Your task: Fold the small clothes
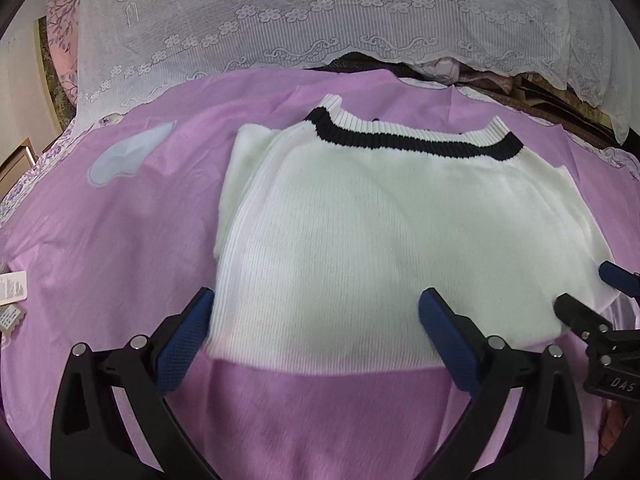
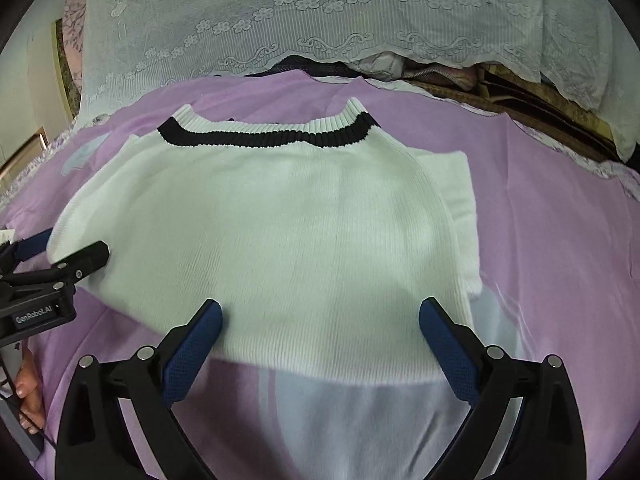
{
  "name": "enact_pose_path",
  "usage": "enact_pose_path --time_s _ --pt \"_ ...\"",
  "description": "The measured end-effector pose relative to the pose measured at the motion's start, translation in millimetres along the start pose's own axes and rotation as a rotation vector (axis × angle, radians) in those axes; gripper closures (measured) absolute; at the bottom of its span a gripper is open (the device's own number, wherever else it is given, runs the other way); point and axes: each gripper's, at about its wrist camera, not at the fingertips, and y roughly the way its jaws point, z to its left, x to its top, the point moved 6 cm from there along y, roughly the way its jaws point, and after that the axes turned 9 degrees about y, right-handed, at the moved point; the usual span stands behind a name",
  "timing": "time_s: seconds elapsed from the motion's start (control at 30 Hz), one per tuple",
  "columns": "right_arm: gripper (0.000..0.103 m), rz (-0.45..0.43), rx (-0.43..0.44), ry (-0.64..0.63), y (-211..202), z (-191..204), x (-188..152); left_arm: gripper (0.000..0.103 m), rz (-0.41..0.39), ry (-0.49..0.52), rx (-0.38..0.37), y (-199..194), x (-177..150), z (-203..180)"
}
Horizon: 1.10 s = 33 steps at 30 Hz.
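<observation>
A white sweater [image 1: 360, 220] is laid flat on the purple sheet [image 1: 120, 220]. Both the left gripper [image 1: 316, 320] and right gripper [image 2: 320, 320] are held wide at its hem, empty. A paper tag [image 1: 12, 288] left of the sweater is caught only by the left view.

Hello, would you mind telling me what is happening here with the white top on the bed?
A person holds a gripper in each hand over a small white knit sweater with a black band at the collar, laid flat on a purple sheet. Its sleeves appear folded in. The left gripper and right gripper are both open at the sweater's near hem, gripping nothing yet. A lace cover lies behind.
</observation>
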Motion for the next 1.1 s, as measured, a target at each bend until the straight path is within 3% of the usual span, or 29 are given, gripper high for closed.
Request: enact_pose_path --time_s 0.1,0.3,0.5,0.73,0.93,1.0,1.1 --pt "0.004 -0.029 0.039 0.049 -10 -8 -1 0.005 -0.006 -0.002 0.004 -7 -4 0" --pt "0.004 -0.162 0.102 0.305 -44 -56 -5 0.005 -0.075 -0.013 -0.002 -26 -2 0" --pt "0.005 -0.091 0.218 0.552 -41 -96 -25 0.005 -0.098 0.011 -0.019 -32 4 -11" --pt "0.007 -0.062 0.277 0.598 -35 -98 -27 0.005 -0.080 0.081 -0.052 -21 13 -40" --pt "0.032 -0.032 0.302 0.689 -9 -114 -11 0.005 -0.016 0.066 -0.047 6 18 -47" --pt "0.045 -0.025 0.311 0.730 4 -123 -1 0.005 -0.011 0.041 -0.052 10 21 -45" --pt "0.055 -0.023 0.315 0.767 22 -130 11 0.004 -0.018 0.012 -0.055 14 27 -43"
